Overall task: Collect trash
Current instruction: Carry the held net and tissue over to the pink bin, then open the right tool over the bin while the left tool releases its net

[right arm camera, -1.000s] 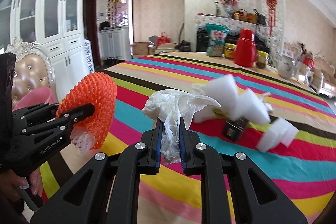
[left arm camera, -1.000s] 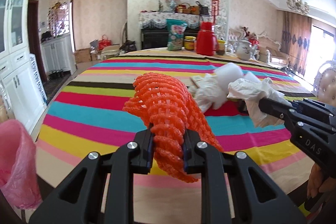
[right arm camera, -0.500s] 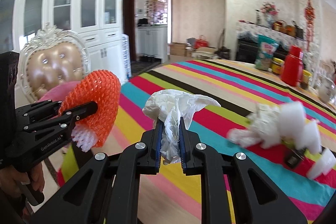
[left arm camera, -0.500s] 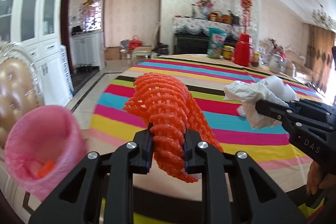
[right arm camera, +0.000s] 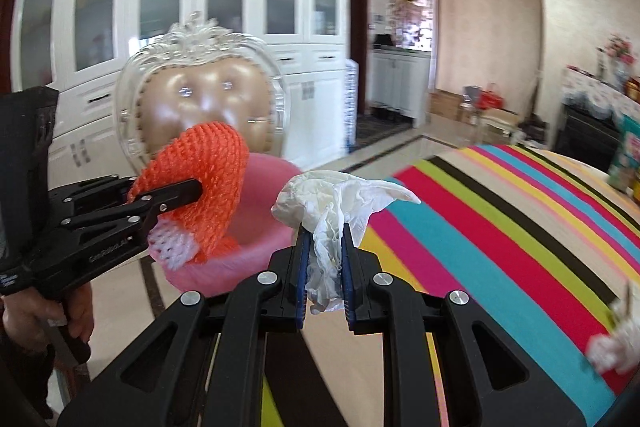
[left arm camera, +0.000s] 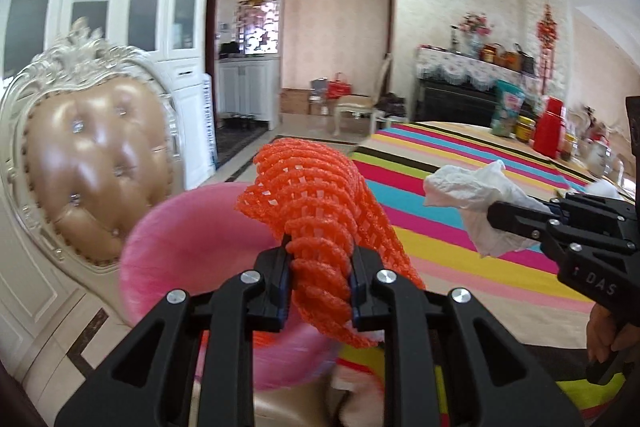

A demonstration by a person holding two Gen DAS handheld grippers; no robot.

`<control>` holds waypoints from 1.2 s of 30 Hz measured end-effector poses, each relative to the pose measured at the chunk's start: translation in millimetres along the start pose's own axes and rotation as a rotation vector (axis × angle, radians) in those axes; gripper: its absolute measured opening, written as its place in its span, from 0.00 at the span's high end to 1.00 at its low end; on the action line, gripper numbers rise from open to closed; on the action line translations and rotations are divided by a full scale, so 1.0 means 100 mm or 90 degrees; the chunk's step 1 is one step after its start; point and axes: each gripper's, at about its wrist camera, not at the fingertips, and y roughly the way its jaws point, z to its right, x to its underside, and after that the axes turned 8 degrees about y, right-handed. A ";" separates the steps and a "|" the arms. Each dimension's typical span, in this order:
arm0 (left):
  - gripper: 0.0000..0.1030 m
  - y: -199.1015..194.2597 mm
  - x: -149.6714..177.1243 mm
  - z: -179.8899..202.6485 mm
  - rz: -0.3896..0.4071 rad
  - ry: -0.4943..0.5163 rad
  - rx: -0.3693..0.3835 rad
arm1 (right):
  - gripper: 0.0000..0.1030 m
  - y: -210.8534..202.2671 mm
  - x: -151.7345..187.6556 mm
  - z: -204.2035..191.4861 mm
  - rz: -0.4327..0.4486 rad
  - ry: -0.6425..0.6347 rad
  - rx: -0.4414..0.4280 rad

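My left gripper (left arm camera: 319, 279) is shut on an orange foam net (left arm camera: 316, 199) and holds it over the rim of a pink-lined trash bin (left arm camera: 180, 251) beside the table. In the right wrist view the left gripper (right arm camera: 188, 193) holds the net (right arm camera: 200, 179) above the same bin (right arm camera: 264, 195). My right gripper (right arm camera: 324, 267) is shut on a crumpled white tissue (right arm camera: 340, 199), just right of the bin. The left wrist view shows that tissue (left arm camera: 472, 195) at the right.
An ornate chair (left arm camera: 92, 155) stands behind the bin, also in the right wrist view (right arm camera: 200, 95). The striped table (right arm camera: 500, 227) lies to the right with white trash (right arm camera: 612, 343) on it. A red thermos (left arm camera: 550, 127) and jars stand at its far end.
Both grippers have swung left away from the table middle with their loads. The pink bin has come into view under the orange net, and the chair now fills the left side.
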 end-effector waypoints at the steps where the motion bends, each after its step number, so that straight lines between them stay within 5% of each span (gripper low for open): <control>1: 0.80 0.04 0.01 -0.12 -0.003 -0.007 -0.005 | 0.84 0.07 -0.04 -0.04 -0.002 0.000 -0.009; 13: 0.75 0.81 0.09 -0.92 -0.065 -0.056 -0.036 | 0.82 0.83 -0.25 -0.35 -0.032 0.022 -0.100; 15: 0.58 0.82 0.14 -0.98 -0.066 -0.070 -0.054 | 0.76 0.94 -0.25 -0.40 -0.049 0.015 -0.118; 17: 0.38 0.77 0.16 -1.05 -0.051 -0.088 -0.071 | 0.32 0.99 -0.26 -0.43 -0.047 0.011 -0.109; 18: 0.37 0.71 0.17 -1.09 -0.041 -0.095 -0.077 | 0.26 0.97 -0.27 -0.43 -0.037 0.013 -0.113; 27: 0.05 0.17 0.19 -0.97 0.027 -0.100 -0.178 | 0.26 0.59 -0.20 -0.25 -0.012 -0.012 -0.076; 36: 0.04 0.08 -0.10 -0.13 0.063 -0.049 -0.047 | 0.25 -0.41 0.14 0.44 0.030 0.003 0.054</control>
